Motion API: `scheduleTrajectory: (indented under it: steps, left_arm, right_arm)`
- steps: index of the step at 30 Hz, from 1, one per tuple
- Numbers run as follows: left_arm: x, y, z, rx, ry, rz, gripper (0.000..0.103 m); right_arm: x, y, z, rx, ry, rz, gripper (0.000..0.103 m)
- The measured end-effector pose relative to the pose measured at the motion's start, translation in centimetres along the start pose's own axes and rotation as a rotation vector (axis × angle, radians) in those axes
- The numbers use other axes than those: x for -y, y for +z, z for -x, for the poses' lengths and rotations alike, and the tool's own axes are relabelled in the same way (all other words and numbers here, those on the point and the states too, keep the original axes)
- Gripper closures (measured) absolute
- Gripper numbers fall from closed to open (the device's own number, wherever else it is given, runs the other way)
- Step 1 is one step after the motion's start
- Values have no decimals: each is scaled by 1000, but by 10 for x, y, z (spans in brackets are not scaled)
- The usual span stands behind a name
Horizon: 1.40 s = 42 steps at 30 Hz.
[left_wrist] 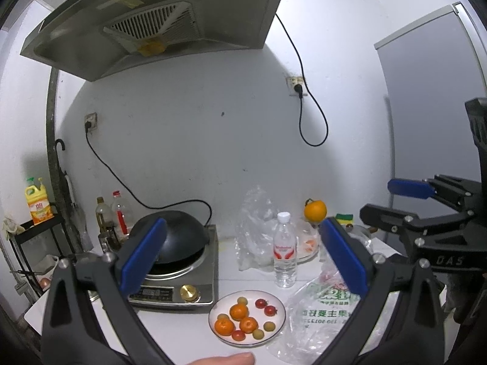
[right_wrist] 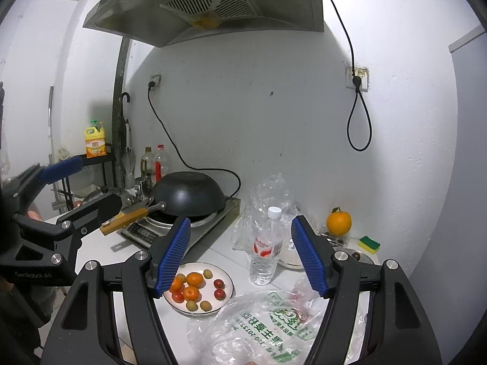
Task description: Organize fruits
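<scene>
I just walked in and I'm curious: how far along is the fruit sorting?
Partly done, it seems. The white plate already holds small oranges, cherry tomatoes and small greenish fruits. Nothing is in hand: the left gripper and right gripper are both open and empty above the counter. Seemingly left: the large orange near the wall and the printed plastic bag, whose contents I can't make out.

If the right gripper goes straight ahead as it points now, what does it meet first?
Probably the water bottle, standing between the open right gripper fingers in its view; depth is unclear.
</scene>
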State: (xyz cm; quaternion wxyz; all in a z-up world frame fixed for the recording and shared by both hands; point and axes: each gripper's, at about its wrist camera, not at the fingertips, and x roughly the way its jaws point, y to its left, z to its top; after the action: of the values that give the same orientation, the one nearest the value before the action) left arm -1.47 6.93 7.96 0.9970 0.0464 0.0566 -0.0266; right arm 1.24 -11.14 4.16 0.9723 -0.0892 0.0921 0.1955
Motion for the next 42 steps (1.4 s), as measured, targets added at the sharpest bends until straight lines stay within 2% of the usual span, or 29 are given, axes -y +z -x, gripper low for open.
scheduleTrajectory:
  steps: [42]
  left_arm:
    - [3, 0, -26, -20, -15, -8, 1]
  right_arm:
    - [7, 0, -10, -6, -2, -6, 31]
